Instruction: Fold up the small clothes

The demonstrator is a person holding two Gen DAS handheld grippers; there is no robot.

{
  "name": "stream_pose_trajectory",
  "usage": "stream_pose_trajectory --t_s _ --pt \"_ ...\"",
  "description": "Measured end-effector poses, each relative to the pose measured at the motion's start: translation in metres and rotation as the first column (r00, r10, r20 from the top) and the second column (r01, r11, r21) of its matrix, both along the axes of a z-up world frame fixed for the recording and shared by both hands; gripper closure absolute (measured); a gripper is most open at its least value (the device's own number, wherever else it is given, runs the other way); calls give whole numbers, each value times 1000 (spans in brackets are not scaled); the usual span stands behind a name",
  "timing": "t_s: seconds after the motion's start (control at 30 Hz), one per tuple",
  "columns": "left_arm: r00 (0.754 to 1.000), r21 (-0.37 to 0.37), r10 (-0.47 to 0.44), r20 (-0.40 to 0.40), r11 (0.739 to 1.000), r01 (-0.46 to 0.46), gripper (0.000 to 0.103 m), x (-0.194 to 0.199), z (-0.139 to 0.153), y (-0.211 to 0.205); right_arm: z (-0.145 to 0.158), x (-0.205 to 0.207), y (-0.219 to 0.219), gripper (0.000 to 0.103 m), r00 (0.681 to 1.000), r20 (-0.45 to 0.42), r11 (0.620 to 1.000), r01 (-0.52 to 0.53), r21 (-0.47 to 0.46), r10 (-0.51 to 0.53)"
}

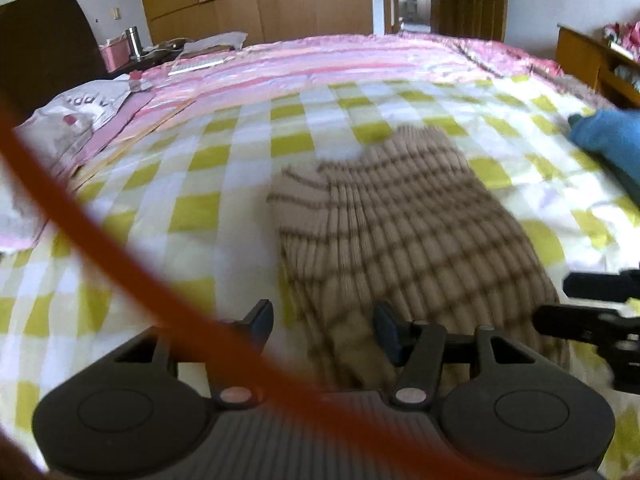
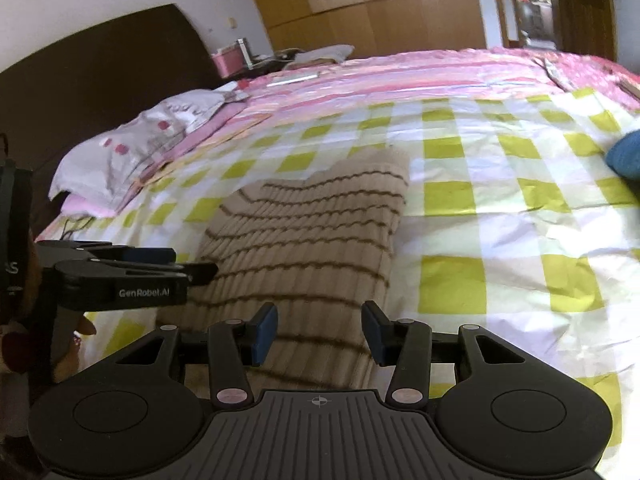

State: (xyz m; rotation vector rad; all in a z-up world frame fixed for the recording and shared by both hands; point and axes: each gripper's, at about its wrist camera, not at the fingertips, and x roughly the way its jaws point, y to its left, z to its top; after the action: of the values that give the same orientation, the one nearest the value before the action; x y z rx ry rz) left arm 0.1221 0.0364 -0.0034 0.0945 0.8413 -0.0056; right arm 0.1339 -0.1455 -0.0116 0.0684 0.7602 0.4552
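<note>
Nearest, the left gripper (image 1: 324, 330) and right gripper (image 2: 319, 334) both hold their fingers open over the near edge of a striped beige sweater (image 2: 312, 240) lying on the checked bed (image 2: 500, 200). Pinching one layer only would likely skew the fold.

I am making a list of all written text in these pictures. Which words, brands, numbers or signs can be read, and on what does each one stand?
"GenRobot.AI": white print on the side of the left gripper, seen in the right wrist view.
"AS" or similar: cut-off letters on a black device at the left edge; not readable with certainty.
Letters on the grey pillow: too blurred to read.
</note>
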Motion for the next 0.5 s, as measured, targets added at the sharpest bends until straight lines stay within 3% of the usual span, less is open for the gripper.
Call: stream_pose_trajectory --t_s 0.1,0.17,0.3,0.5 --pt "1000 49 -6 -17 999 6 41 -12 -4 -10 -19 -1 4 58 999 -43 998 5 -61 -8" --pt "1000 63 -5 -25 998 7 41 -16 -4 -14 -25 -5 -3 58 997 -66 999 31 -18 -33" --pt "1000 81 -14 -22 997 16 40 -24 0 -24 -18 -27 -12 58 999 -15 999 37 33 -36" --pt "999 98 -38 -7 994 38 38 -35 -6 -38 -6 -41 -15 57 998 19 998 59 32 -60"
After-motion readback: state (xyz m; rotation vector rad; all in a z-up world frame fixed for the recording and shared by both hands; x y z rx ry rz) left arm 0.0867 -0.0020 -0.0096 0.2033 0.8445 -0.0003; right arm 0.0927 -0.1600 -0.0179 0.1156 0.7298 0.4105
